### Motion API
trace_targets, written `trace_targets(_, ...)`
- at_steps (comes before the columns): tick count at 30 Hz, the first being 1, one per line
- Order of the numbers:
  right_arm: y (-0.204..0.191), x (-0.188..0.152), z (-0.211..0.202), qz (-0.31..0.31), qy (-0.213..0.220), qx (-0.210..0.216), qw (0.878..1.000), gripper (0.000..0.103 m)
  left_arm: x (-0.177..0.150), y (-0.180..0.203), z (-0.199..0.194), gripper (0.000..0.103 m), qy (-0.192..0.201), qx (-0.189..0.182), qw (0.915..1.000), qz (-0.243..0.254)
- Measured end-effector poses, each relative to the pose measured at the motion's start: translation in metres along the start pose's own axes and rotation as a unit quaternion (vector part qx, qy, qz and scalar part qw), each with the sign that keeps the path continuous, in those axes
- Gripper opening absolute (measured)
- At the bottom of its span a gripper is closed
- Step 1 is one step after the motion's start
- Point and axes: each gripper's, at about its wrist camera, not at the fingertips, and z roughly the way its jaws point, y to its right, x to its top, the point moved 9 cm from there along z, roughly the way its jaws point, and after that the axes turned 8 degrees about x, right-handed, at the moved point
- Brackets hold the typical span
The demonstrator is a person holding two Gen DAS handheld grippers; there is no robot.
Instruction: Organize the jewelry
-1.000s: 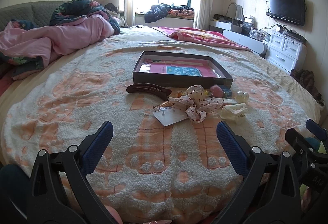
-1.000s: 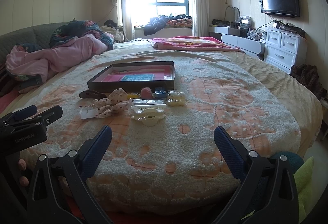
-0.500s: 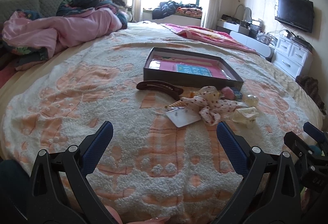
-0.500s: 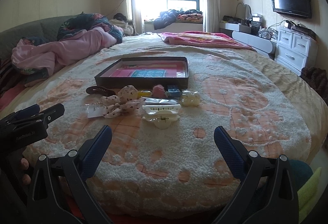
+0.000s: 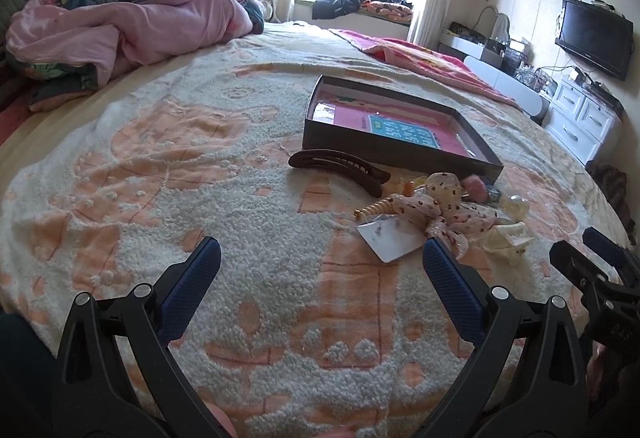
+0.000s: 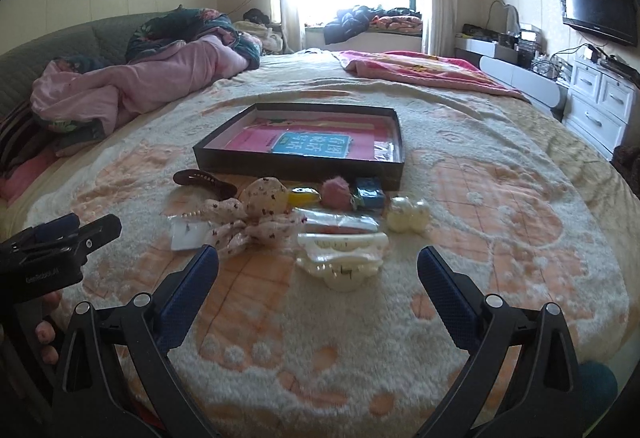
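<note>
The jewelry lay in a loose cluster just in front of the dark shallow box (image 6: 304, 167), on its near side: a brown hair clip (image 5: 340, 165) by the box's left corner, a spotted fabric bow (image 6: 256, 217) beside it, a white card (image 5: 386, 238) touching the bow, then a cream claw clip (image 6: 340, 254), a pink pom-pom (image 6: 338, 189), a small blue piece (image 6: 370, 191) and a pale pearly piece (image 6: 408, 217) toward the box's right corner. We judged the pieces to be the risk — they overlapped, so a pinch on the bow could drag the card or a neighbour along, and the fluffy blanket (image 6: 500, 197) might snag small parts or let them sink out of reach. The box was light-looking and could slide if nudged.

We held our left gripper (image 5: 320, 270) low over the blanket, short of the box and left of the cluster, fingers spread wide with nothing between them. Our right gripper (image 6: 318, 274) sat level, also spread wide and empty, aimed at the claw clip in front of the box
</note>
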Motion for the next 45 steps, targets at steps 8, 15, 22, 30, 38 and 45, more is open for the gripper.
trace_targets(8, 0.009, 0.002, 0.033, 0.011, -0.029, 0.009, 0.999, 0.097, 0.012, 0.007, 0.03, 0.093, -0.028, -0.006, 0.9995, 0.013)
trace_targets(15, 0.027, 0.0, 0.051, 0.028, -0.046, 0.002, 0.999, 0.097, 0.022, 0.02, 0.063, 0.093, -0.064, -0.044, 0.9969, -0.012)
trace_targets(22, 0.04, -0.004, 0.064, 0.04, -0.058, 0.0, 0.997, 0.097, 0.036, 0.032, 0.095, 0.092, -0.104, -0.075, 0.9909, -0.041)
trace_targets(30, 0.043, -0.012, 0.076, 0.039, -0.075, 0.006, 0.996, 0.089, 0.041, 0.042, 0.128, 0.085, -0.153, -0.105, 0.9788, -0.087)
trace_targets(38, 0.036, -0.018, 0.085, 0.032, -0.083, 0.027, 0.996, 0.071, 0.046, 0.038, 0.149, 0.069, -0.167, -0.084, 0.9759, -0.112)
trace_targets(45, 0.038, -0.02, 0.078, 0.024, -0.074, 0.023, 0.997, 0.071, 0.045, 0.03, 0.154, 0.042, -0.166, -0.043, 0.9798, -0.103)
